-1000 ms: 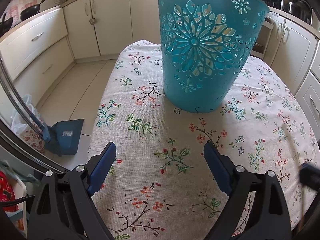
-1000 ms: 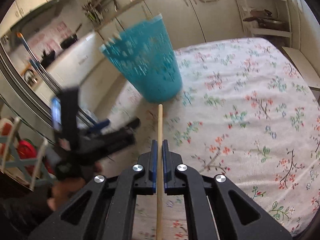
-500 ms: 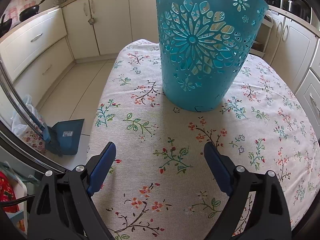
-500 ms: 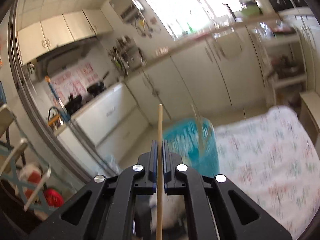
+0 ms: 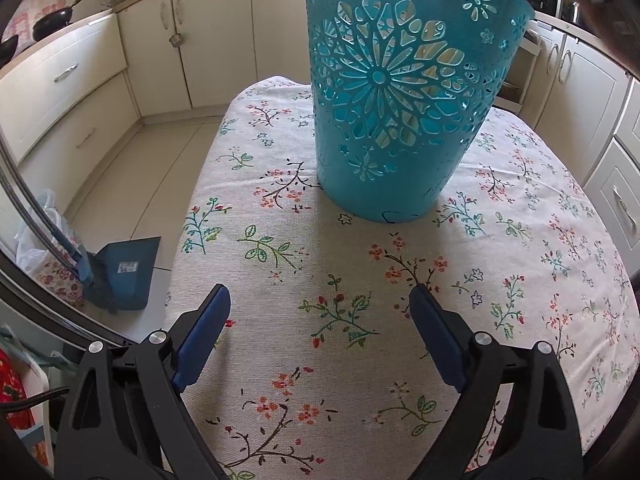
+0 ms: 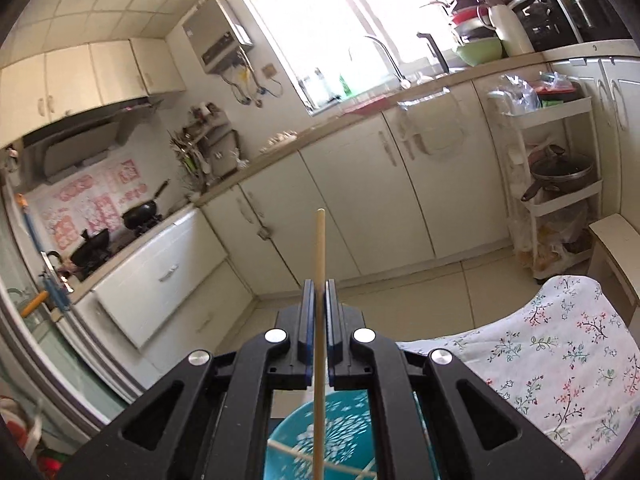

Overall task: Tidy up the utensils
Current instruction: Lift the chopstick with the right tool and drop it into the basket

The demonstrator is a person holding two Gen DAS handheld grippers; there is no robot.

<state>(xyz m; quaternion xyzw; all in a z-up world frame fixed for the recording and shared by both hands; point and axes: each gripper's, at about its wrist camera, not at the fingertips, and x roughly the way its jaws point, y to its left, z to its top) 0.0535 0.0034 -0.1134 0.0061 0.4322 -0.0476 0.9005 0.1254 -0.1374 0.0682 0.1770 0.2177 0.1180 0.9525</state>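
right tool (image 6: 319,312) clamps wooden chopstick (image 6: 319,264) above teal basket (image 6: 320,436). tip lower end down inside rim before release. left tool (image 5: 320,320) open, empty over table (image 5: 520,280).

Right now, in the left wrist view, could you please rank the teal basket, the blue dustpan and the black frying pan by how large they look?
1. Teal basket, by far the largest.
2. Blue dustpan.
3. Black frying pan, smallest, though it sits farthest from the camera, so its true size is unsure.

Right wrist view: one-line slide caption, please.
Right gripper shut on a wooden chopstick, poised above the teal basket on the floral tablecloth.
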